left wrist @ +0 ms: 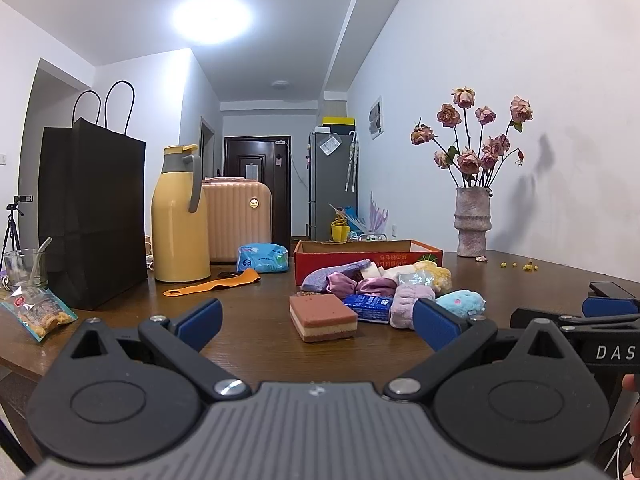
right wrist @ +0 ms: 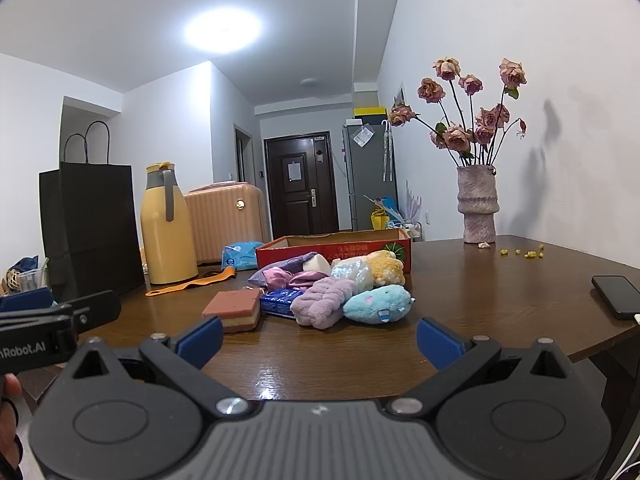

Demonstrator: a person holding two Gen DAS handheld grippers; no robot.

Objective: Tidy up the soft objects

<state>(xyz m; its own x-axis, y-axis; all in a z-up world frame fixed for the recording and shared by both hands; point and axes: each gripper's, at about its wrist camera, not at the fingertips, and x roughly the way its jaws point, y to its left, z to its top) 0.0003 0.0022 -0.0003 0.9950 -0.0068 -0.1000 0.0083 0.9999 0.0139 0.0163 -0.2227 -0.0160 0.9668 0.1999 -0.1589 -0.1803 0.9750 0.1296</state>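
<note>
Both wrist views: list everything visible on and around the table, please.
sponge: 1, brown and cream layers, left front of pile
blue plush: 1, light blue, right front of pile
purple plush: 1, lilac, beside the blue plush
yellow plush: 1, yellow, against the box
tissue pack: 1, dark blue, behind the sponge
cardboard box: 1, red, behind the pile
thermos: 1, yellow, table left
paper bag: 1, black, far left
vase: 1, pinkish, dried roses, by wall
phone: 1, black, right edge
table: 1, dark wood
left gripper: fingers open, empty
right gripper: fingers open, empty
</note>
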